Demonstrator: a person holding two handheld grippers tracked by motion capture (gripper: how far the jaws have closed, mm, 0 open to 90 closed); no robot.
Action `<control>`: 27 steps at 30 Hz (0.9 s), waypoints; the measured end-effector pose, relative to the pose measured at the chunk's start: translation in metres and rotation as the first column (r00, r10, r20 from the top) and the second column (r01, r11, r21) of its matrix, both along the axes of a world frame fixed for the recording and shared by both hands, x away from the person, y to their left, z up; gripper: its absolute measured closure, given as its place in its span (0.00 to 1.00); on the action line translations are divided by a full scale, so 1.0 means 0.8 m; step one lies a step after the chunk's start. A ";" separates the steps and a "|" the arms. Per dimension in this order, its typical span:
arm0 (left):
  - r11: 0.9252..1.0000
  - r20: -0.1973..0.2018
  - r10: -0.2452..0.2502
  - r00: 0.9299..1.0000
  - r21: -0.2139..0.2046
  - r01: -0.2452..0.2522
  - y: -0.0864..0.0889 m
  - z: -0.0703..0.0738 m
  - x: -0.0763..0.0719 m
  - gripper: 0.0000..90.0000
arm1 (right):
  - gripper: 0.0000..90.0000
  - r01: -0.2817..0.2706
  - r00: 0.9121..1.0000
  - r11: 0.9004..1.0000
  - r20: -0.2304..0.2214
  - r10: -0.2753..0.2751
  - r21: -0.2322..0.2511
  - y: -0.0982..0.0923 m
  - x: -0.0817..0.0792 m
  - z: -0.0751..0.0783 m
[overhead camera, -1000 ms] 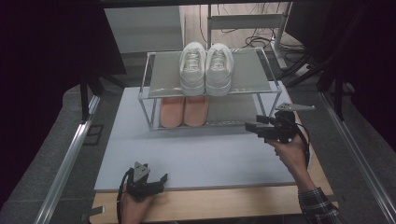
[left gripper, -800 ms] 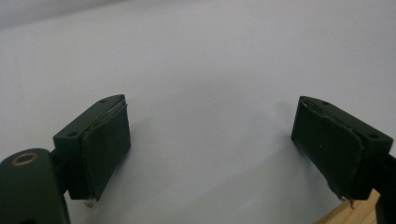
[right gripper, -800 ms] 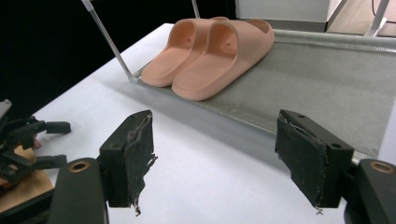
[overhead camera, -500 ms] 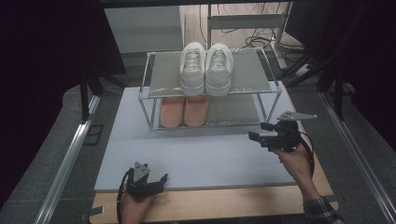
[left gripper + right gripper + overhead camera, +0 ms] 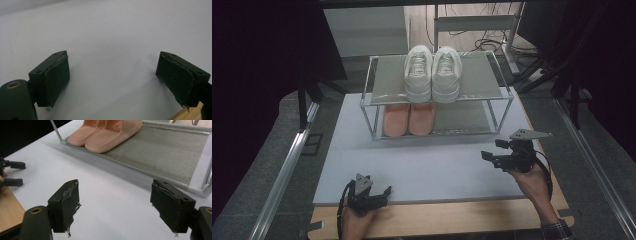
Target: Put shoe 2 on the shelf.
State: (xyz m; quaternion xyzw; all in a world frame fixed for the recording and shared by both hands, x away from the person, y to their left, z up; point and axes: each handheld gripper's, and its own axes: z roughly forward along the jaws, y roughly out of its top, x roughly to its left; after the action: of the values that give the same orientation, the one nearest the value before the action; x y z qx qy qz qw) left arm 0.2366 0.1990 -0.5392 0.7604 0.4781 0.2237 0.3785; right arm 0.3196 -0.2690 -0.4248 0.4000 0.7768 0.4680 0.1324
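**Operator:** Right gripper view gave me the pink slippers (image 5: 105, 133) best: a pair, side by side and touching, on the lower shelf of the shoe rack (image 5: 160, 152), toward one end of it. They looked like moulded foam to me, so light, springy and a bit rounded at the edges. I judged the smooth toe end a poor place to pinch; the strap or the side wall of the sole would give a surer hold.

**Colleague:** And the jaws?

**Operator:** My right gripper (image 5: 491, 159) hung above the worktop (image 5: 432, 165) just in front of the rack, jaws wide apart and empty; they had just been opening, with nothing between them. My left gripper (image 5: 384, 191) sat at the near edge of the worktop, well apart from the rack, jaws spread and holding nothing either.

**Colleague:** Anything else nearby?

**Operator:** White sneakers (image 5: 433, 72) stood as a pair on the top shelf, directly over the slippers. They looked stiffer and heavier, and I reckoned the low gap beneath that shelf would leave little room for a reach from above.
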 end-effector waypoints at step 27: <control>1.000 0.000 0.001 1.000 -0.001 -0.001 0.000 0.000 0.000 0.13 | 0.16 -0.008 1.000 0.993 0.004 0.008 -0.121 0.006 -0.027 -0.059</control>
State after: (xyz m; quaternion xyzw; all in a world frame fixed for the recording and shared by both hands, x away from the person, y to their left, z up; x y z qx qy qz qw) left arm 0.2366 0.1989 -0.5392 0.7600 0.4785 0.2237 0.3786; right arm 0.2984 -0.2639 -0.4721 0.3872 0.8051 0.4212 0.1562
